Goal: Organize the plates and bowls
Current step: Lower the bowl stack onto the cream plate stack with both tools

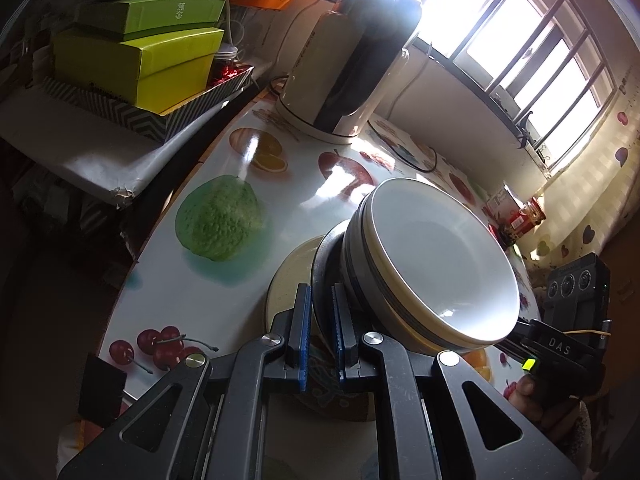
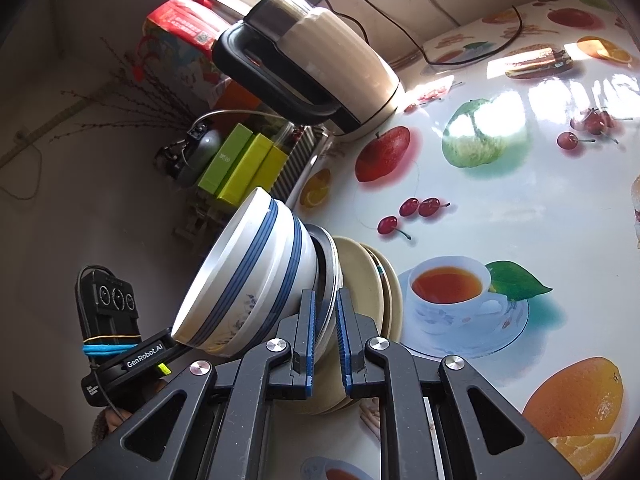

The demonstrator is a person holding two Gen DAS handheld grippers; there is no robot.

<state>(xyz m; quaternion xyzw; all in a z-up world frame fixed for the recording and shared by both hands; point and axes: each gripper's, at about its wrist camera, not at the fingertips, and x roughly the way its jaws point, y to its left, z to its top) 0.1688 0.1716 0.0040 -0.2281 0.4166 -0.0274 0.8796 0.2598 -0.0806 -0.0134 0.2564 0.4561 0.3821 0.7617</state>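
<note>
A stack of white bowls with blue bands [image 1: 436,264] [image 2: 256,272] sits on a dark-rimmed plate [image 1: 326,264] [image 2: 330,276], above cream plates [image 1: 288,276] [image 2: 360,276]. The whole pile looks tilted in both views. My left gripper [image 1: 320,320] is shut on the dark-rimmed plate's edge from one side. My right gripper [image 2: 326,328] is shut on the same plate's edge from the opposite side. Each gripper shows in the other's view, the right one in the left wrist view [image 1: 560,344] and the left one in the right wrist view [image 2: 132,356].
The round table [image 2: 520,208] has a glossy fruit-print cover. A cream and black electric kettle [image 1: 352,64] [image 2: 320,64] stands behind the pile with its cord. Green boxes [image 1: 140,52] lie on a side shelf at the left. Red jars [image 1: 528,216] stand near the window wall.
</note>
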